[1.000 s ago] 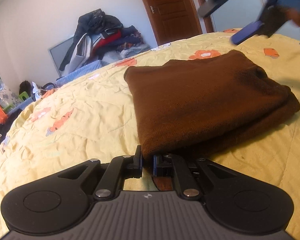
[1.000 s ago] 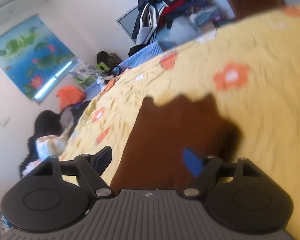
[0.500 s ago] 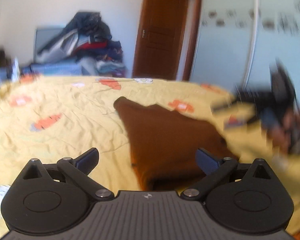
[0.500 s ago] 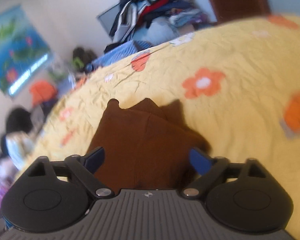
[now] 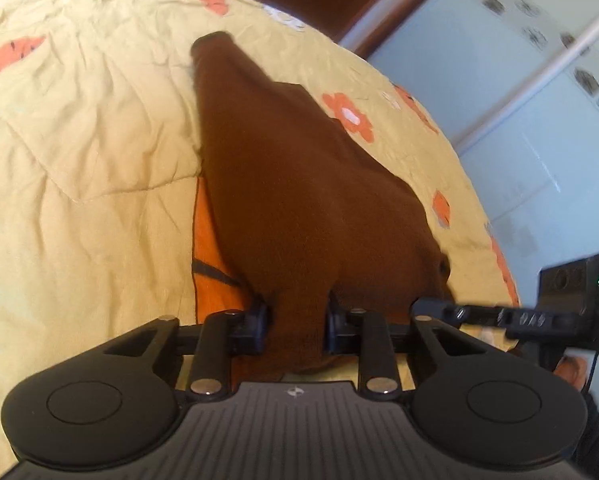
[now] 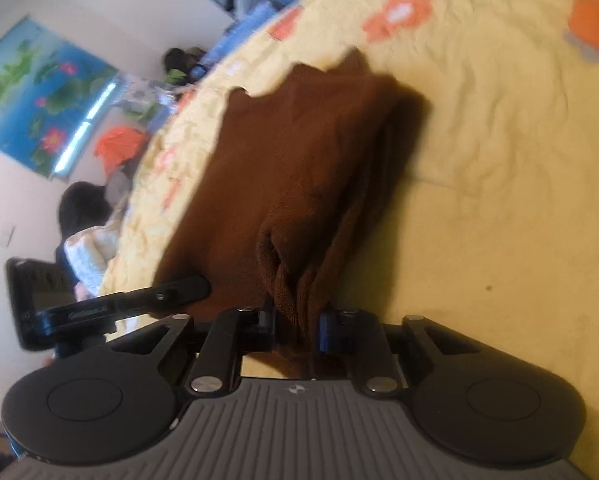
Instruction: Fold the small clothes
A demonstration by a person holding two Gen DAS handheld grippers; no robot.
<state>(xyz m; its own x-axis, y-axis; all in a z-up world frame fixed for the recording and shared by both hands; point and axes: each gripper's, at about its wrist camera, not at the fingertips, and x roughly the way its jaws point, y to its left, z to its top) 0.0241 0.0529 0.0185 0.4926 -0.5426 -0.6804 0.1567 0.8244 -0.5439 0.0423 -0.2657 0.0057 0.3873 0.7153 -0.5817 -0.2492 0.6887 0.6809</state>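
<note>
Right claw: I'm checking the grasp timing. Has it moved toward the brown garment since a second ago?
Yes. The right claw has come down to the brown garment on the yellow bedspread, jaws closing on its near edge.

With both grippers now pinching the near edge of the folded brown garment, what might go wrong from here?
1. The right gripper, jaws closing, bunches several layers of the brown garment; some may slip free.
2. The left gripper, also closing, pinches a narrow tuck; lifting could undo the fold.

Soft daylight fills my room; my cloth (image 6: 299, 168) looks smeared, the bedspread (image 5: 79, 160) bends at the fisheye edges, far corners blur.
</note>
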